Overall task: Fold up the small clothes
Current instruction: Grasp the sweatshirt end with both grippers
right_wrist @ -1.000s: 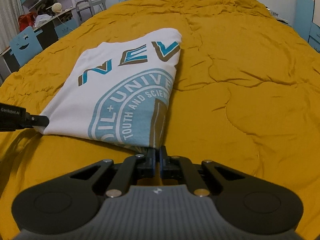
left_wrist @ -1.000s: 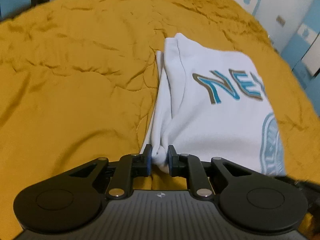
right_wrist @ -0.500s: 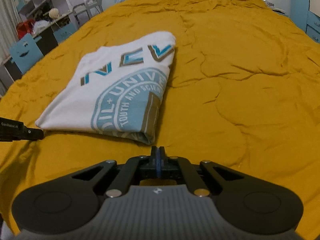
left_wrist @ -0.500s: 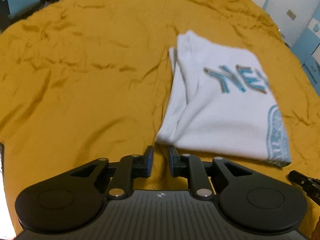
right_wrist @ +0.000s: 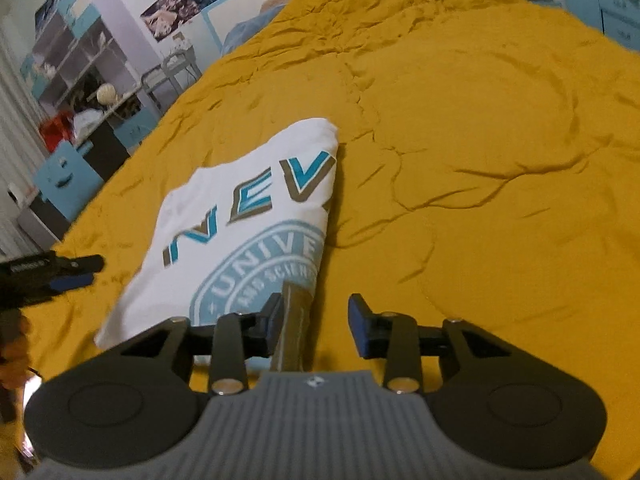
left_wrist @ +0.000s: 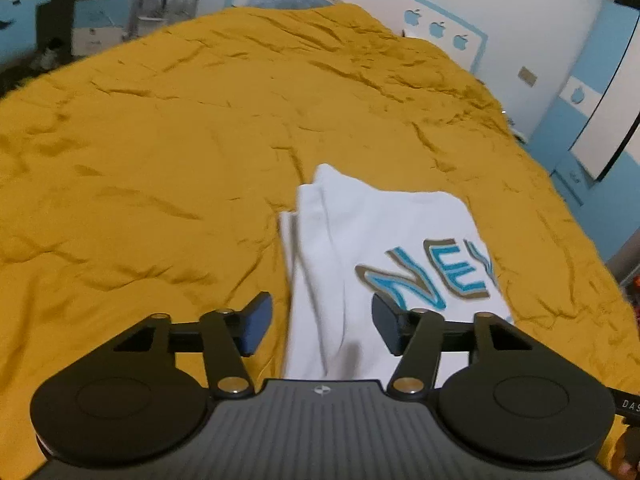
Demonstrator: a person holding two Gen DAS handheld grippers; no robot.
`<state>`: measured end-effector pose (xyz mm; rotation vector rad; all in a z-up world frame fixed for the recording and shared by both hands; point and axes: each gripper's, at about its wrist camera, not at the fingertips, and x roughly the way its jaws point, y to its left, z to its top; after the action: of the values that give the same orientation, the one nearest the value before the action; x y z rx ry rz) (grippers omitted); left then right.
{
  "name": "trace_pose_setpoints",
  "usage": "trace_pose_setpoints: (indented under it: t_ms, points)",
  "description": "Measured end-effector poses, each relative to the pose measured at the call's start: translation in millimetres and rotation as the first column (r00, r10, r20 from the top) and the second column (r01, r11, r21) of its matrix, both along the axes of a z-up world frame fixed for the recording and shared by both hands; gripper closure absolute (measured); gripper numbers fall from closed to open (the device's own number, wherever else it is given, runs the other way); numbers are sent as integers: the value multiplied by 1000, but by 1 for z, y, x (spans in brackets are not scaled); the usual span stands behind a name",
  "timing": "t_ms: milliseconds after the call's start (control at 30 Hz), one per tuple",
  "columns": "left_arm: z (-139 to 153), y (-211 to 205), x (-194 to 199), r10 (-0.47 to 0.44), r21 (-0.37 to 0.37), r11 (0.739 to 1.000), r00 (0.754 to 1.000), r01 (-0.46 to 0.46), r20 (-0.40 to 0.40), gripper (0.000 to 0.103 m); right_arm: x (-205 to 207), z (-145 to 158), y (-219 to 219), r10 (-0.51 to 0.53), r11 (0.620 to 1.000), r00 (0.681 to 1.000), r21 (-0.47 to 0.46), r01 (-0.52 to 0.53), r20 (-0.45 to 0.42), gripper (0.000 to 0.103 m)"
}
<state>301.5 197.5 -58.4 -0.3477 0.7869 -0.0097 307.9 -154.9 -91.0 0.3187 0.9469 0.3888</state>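
In the left wrist view, the left gripper (left_wrist: 320, 330) has its two fingers spread wide apart with nothing pinched between them; the blue pad of the left finger (left_wrist: 256, 330) hangs over the mustard bedspread (left_wrist: 160, 160), while the right finger sits over white cloth. The folded white T-shirt (left_wrist: 360, 248) lies flat on the bedspread directly ahead of the fingers, its layered folded edge running along its left side and the teal-and-brown letters "NEV" printed toward its right. A blue-and-white headboard with apple shapes (left_wrist: 436, 28) stands past the far end of the bed. In the right wrist view, the right gripper (right_wrist: 316, 328) is likewise released, its fingers parted and gripping nothing; the shirt's near right corner reaches in beside the inner face of the left finger, though contact cannot be judged. The T-shirt (right_wrist: 240, 216) lies left of centre on the bedspread (right_wrist: 480, 160), showing "NEV" above a round teal seal. The left gripper (right_wrist: 60, 272) appears at the left edge, just beside the shirt's left side. Shelves and a desk (right_wrist: 80, 92) fill the far left.
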Motion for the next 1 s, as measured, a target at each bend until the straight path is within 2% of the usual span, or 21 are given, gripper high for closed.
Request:
trace_pose_setpoints:
  t_ms: [133,233,300,367,500,567,667,767,900,1000]
  points:
    - [-21,12,31,3,-66,998,1000,-3,-5,27,26,-8,0,-27,997,1000,68,28,-15,54]
    - [-39,28,53,2,-165,986,1000,-6,-19,26,49,-17,-1,-54,991,998,119,58,-43,52]
    - [-54,41,67,28,-247,968,998,-40,-52,25,64,-24,-1,-73,985,995,154,82,-64,51]
    - [-65,48,79,56,-285,955,994,-79,-90,25,78,-31,-1,-87,980,993,175,100,-82,51]
    - [-77,54,94,49,-331,941,996,-71,-75,27,108,-48,3,-110,965,985,224,139,-136,51]
    - [-81,54,101,43,-344,937,996,-65,-73,27,122,-58,3,-123,952,979,260,162,-161,51]
    - [-85,55,109,37,-361,931,998,-55,-58,38,145,-76,3,-147,923,964,320,214,-221,51]
    - [-86,52,116,33,-346,937,998,-48,-50,45,163,-90,5,-158,895,952,369,250,-261,51]
    - [-85,49,121,33,-342,939,998,-47,-45,58,184,-99,12,-155,880,945,394,265,-289,55]
    - [-85,46,123,33,-331,942,998,-49,-53,62,199,-102,18,-143,881,944,397,259,-299,57]
